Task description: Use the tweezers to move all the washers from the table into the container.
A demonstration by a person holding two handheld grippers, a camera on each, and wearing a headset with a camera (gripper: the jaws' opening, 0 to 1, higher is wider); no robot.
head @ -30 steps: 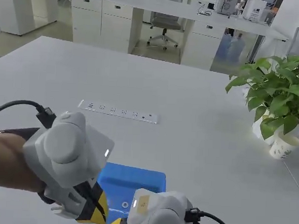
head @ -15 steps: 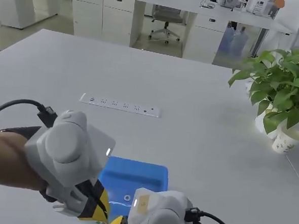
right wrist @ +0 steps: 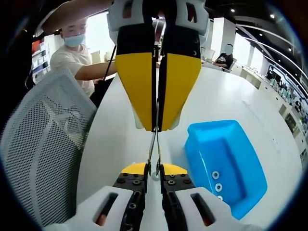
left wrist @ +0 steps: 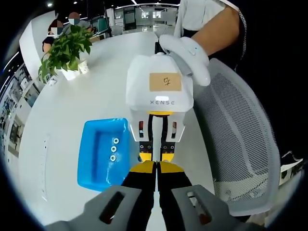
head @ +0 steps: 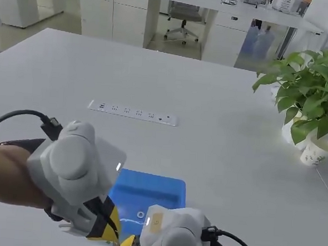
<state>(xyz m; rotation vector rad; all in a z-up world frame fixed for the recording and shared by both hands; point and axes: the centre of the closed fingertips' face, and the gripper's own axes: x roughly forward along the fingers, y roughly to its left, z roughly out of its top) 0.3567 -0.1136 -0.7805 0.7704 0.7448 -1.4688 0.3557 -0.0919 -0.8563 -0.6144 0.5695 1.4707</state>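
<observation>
- On the white table (head: 220,121), close to its near edge, sits the blue container (left wrist: 96,166). Three washers (left wrist: 114,149) lie in a short row on its floor, toward one long wall.
- Just beside the container, the two grippers face each other nose to nose, and the thin metal tweezers (right wrist: 154,144) run between them above the tabletop.
- The left gripper (left wrist: 156,167) has its yellow-tipped jaws pressed almost together, clamped on one end of the tweezers.
- The right gripper (right wrist: 154,172) has its jaws set narrow, one on each side of the tweezers' other end. Whether they press on it I cannot tell.
- From the head view, the left gripper is the large white body on the left and the right gripper sits low at the bottom edge. The container lies between and just beyond them.
- Farther back on the table lies a white power strip (head: 132,113), well apart from the container.
- At the table's right side stands a potted plant (head: 310,93) with a paper cup (head: 316,152) just beside it.
- A grey mesh chair (left wrist: 236,144) stands next to the table's near edge.
</observation>
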